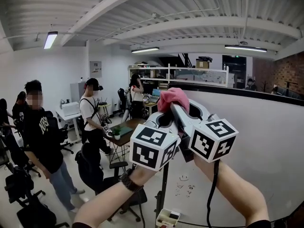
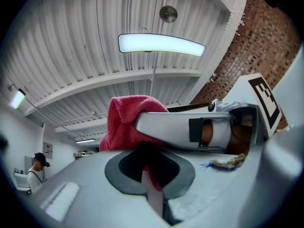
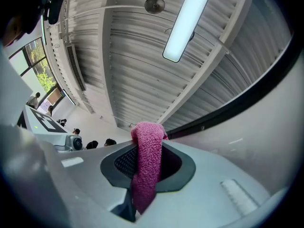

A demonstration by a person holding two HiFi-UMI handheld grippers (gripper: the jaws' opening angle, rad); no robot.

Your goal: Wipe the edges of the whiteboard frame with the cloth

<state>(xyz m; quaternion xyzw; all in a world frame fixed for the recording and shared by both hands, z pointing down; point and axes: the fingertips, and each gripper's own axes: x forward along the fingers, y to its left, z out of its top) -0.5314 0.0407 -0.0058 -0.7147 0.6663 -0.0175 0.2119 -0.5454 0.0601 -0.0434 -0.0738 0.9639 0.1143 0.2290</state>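
While I hold both grippers up side by side, the cloth (image 1: 173,98) sits bunched and pink at their tips. My left gripper (image 1: 162,118) has its jaws pressed together on a strip of the cloth, as its own view shows, with the rest of the fabric piled above them. My right gripper (image 1: 177,109) is also clamped on it: in the right gripper view a fold runs down through the closed jaws and curls over their top. The two grippers lie against each other, the right one crossing just over the left. The whiteboard (image 1: 259,137) stands to my right, and the cloth is up by the black top edge of its frame (image 1: 237,91); whether they touch I cannot tell
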